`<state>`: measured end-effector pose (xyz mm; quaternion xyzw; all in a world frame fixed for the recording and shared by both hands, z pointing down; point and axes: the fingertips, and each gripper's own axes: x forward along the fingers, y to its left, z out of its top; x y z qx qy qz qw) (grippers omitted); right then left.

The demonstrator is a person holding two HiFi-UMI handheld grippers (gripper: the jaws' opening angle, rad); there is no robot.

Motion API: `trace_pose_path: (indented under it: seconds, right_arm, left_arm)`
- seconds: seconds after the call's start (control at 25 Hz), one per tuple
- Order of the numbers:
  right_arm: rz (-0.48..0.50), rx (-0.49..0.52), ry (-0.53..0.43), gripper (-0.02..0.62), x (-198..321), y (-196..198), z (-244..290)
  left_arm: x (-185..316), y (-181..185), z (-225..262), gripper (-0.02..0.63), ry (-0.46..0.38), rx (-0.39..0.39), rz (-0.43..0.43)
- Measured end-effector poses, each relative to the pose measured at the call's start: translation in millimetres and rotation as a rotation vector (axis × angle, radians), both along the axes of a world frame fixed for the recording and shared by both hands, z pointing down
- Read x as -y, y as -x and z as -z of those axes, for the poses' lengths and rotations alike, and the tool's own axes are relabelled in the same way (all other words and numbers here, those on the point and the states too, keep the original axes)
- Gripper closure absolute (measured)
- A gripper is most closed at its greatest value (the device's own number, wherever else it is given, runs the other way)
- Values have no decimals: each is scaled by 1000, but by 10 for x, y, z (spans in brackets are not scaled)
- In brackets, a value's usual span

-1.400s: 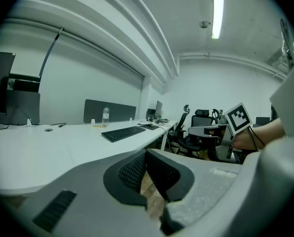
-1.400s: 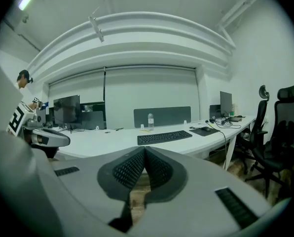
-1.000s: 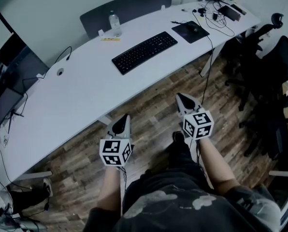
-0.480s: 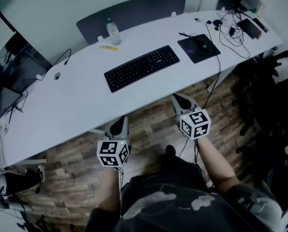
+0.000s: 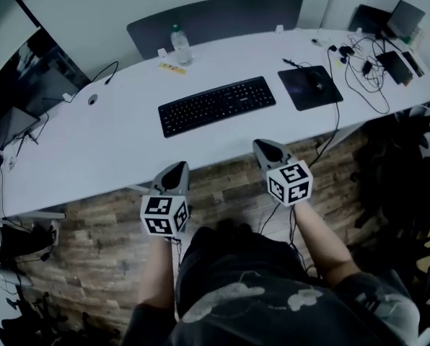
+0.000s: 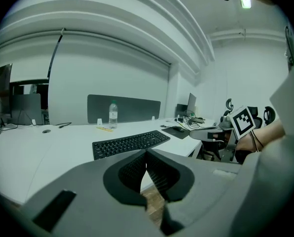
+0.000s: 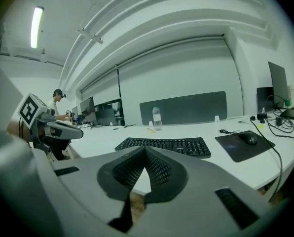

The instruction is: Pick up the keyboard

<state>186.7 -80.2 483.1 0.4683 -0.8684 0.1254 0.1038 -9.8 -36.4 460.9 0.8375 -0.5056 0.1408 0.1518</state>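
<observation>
Both tongs are closed tight and hold nothing. Left tongs [image 5: 175, 173] and right tongs [image 5: 266, 148] are held side by side ahead of the person's bare forearms [image 5: 317, 240]. Their tips aim forward and slightly down above the wooden floor [image 5: 229, 186], at the near edge of the curved white worktop [image 5: 107, 150] and short of the keyboard [image 5: 216, 105]. It is black and full-size, lying flat on the worktop and slightly askew, with its right end farther away. Just to its right a dark mouse pad [image 5: 301, 96] carries a mouse [image 5: 317, 85]. Near the far edge a capped water bottle [image 5: 180, 46] stands upright; its contents cannot be made out.
</observation>
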Motion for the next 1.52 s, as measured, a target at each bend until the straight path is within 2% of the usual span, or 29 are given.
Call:
trace_pose_path:
  seconds: [0.2, 0.4, 0.52, 0.72, 0.84, 0.96, 1.24, 1.52]
  right_arm:
    - [13, 9, 7, 594, 256, 37, -29]
    - [14, -2, 24, 594, 525, 33, -113]
    - [11, -12, 35, 594, 794, 50, -138]
    - [17, -29, 52, 594, 1301, 83, -203]
    - [19, -37, 66, 594, 1608, 117, -239]
    - [27, -44, 76, 594, 1889, 176, -246]
    - [39, -58, 109, 594, 2345, 313, -316]
    - [42, -81, 142, 594, 2680, 384, -409]
  left_arm:
    - [221, 2, -45, 603, 19, 45, -4]
    - [545, -11, -121, 598, 11, 125, -55]
    - [815, -48, -196, 516, 10, 192, -132]
    - [1285, -139, -443, 329, 61, 295, -304]
    - [1523, -184, -607, 256, 109, 345, -423]
    - [1740, -167, -747, 188, 158, 394, -508]
    - [2077, -86, -1091, 95, 295, 515, -666]
    - [2358, 16, -1366, 43, 402, 585, -751]
